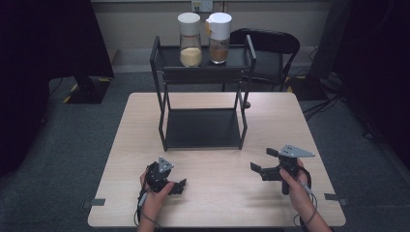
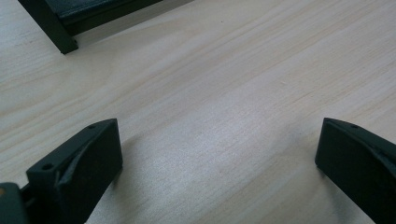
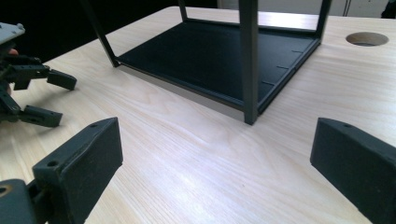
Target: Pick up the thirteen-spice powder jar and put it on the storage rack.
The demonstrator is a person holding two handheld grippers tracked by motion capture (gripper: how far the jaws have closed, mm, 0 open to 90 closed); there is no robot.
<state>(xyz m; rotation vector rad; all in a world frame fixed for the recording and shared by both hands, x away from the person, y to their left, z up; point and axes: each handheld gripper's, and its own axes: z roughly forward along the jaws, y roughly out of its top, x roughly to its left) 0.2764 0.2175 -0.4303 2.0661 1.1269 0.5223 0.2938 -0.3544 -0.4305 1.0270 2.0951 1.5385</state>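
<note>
Left gripper [image 1: 180, 186]: we hold it low over the near left part of the worktop [image 1: 217, 203], fingers spread wide with nothing between them; its own view shows bare wood under the fingers [image 2: 88, 158].
Right gripper [image 1: 262, 162]: we hold it above the near right part of the worktop, fingers spread, pinching nothing, pointing left toward the other gripper.
Rack [image 1: 202, 92]: we see a black two-tier metal rack standing at the middle of the worktop, just beyond both grippers; its lower shelf is bare.
Jars: on the top shelf stand two white-lidded jars side by side, one with pale yellow grains [image 1: 190, 38], one with brown contents [image 1: 219, 37].
Chair [image 1: 268, 48]: black, behind the rack.
</note>
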